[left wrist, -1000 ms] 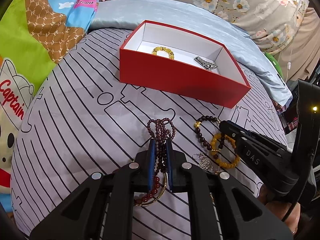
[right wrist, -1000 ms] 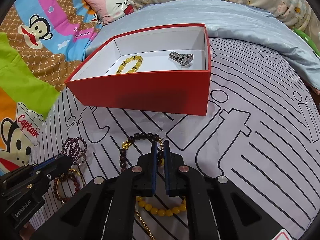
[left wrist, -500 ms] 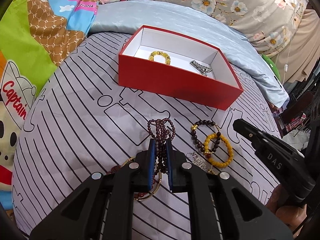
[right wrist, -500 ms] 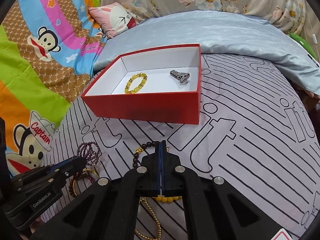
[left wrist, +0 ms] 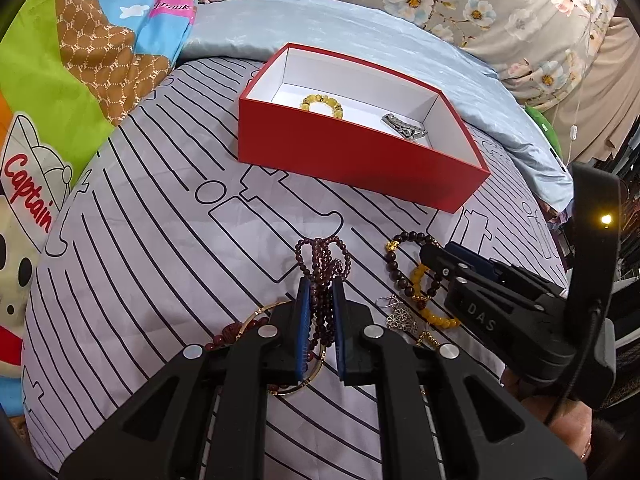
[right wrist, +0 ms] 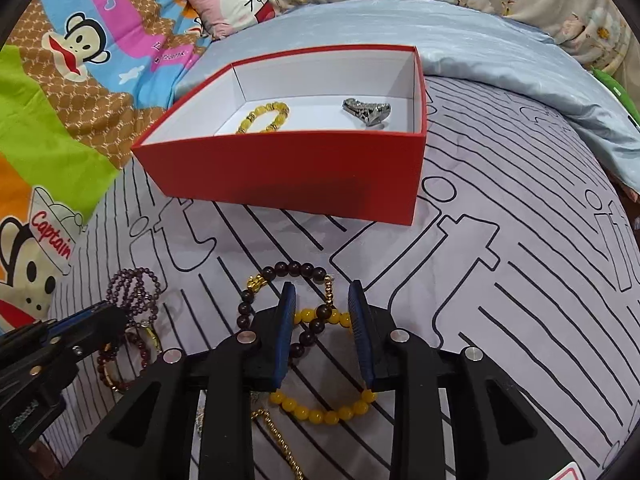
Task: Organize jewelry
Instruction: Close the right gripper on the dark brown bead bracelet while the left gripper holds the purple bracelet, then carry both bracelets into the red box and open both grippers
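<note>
A red box (left wrist: pixel 352 160) (right wrist: pixel 288 176) with a white inside holds a yellow bead bracelet (left wrist: pixel 322 102) (right wrist: pixel 264 117) and a silver piece (left wrist: pixel 404 128) (right wrist: pixel 367 111). My left gripper (left wrist: pixel 320 280) is shut on a dark red bead bracelet (left wrist: pixel 322 258), also visible in the right wrist view (right wrist: pixel 134 288). My right gripper (right wrist: pixel 322 294) is open, low over a dark brown bead bracelet (right wrist: pixel 294 268) (left wrist: pixel 394 268) and a yellow bead bracelet (right wrist: pixel 320 414) (left wrist: pixel 438 318) lying on the cloth.
A gold bangle with red beads (left wrist: pixel 256 320) (right wrist: pixel 120 360), a silver flower charm (left wrist: pixel 400 316) and a gold bead chain (right wrist: pixel 280 440) lie by the grippers. Grey striped cloth (left wrist: pixel 160 240) covers the bed; cartoon blanket (left wrist: pixel 80 60) left, blue quilt (right wrist: pixel 480 32) behind.
My right gripper has dropped back over the dark and yellow bracelets and gone from shut to open. My left gripper stays shut on the dark red bracelet.
</note>
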